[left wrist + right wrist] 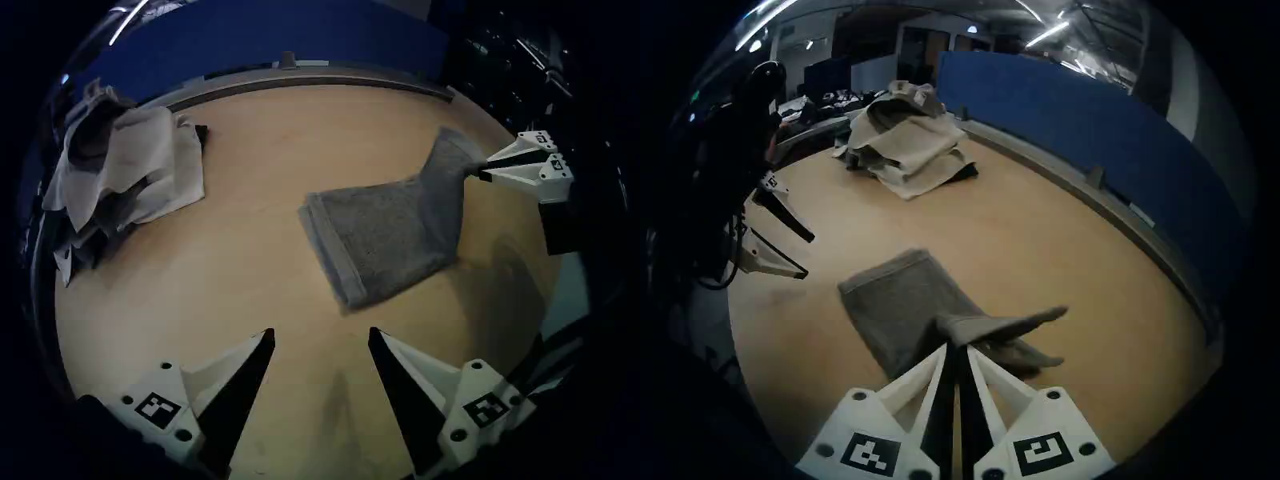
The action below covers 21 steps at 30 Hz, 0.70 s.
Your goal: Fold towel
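A grey towel point(392, 228) lies on the wooden table, one end lifted off the surface. My right gripper point(958, 348) is shut on that lifted end of the grey towel point(912, 308), and it appears at the right of the left gripper view as the right gripper point(484, 170) pinching the raised corner. My left gripper point(320, 336) stands open near the table's front, short of the towel, with nothing between its fingers. Seen from the right gripper view, the left gripper point(804, 256) is at the far left, also open.
A heap of pale and dark cloths point(120, 172) sits at the far left of the table point(264, 264); the same pile of cloths point(908, 148) is at the back in the right gripper view. A blue partition point(1120, 136) runs along the table's far edge.
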### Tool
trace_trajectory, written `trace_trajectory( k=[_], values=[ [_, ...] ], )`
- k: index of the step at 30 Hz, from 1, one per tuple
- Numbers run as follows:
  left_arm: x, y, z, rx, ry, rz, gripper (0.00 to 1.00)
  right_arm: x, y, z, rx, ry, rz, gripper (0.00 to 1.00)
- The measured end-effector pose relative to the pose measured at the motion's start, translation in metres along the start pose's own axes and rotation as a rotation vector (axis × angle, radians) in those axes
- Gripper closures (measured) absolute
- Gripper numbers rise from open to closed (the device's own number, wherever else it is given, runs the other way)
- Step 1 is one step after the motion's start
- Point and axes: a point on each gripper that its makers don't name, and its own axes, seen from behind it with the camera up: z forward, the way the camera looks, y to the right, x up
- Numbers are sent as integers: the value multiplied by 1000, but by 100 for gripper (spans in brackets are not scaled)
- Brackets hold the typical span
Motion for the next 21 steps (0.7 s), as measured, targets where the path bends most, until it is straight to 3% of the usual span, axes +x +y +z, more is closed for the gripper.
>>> trace_trajectory(
  k=[11, 21],
  values=[
    [-8, -16, -8, 7, 19, -27, 13, 35, -48, 29, 72, 15, -52, 98],
    [-19, -31, -17, 18, 29, -57, 13, 43, -93, 61, 158, -20, -114, 98]
  ],
)
